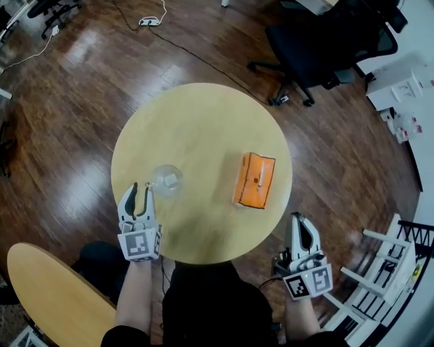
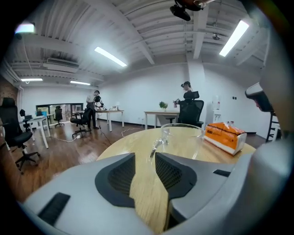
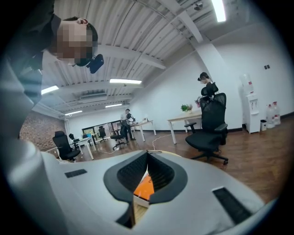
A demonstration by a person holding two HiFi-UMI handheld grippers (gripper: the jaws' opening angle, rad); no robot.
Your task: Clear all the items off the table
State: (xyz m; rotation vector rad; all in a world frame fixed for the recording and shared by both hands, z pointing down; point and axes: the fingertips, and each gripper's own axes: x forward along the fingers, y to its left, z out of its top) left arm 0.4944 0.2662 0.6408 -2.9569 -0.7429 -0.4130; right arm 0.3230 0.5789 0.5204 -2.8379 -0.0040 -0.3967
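Note:
On the round wooden table point(image 1: 196, 122) stands a clear glass cup point(image 1: 166, 179) at the near left, and an orange box point(image 1: 255, 180) lies right of the middle. My left gripper point(image 1: 140, 190) is open over the table's near left edge, its fingertips just short of the cup, with nothing between them. In the left gripper view the cup point(image 2: 177, 137) stands straight ahead of the left gripper point(image 2: 144, 158) and the orange box point(image 2: 225, 135) lies to the right. My right gripper point(image 1: 297, 220) is shut and empty beyond the table's near right edge. Through the right gripper point(image 3: 148, 158) a strip of the orange box point(image 3: 143, 186) shows.
A black office chair point(image 1: 325, 41) stands beyond the table at the far right. A white rack point(image 1: 380, 271) is at the near right, and a second wooden tabletop point(image 1: 54, 291) at the near left. A power strip point(image 1: 149, 20) lies on the wood floor.

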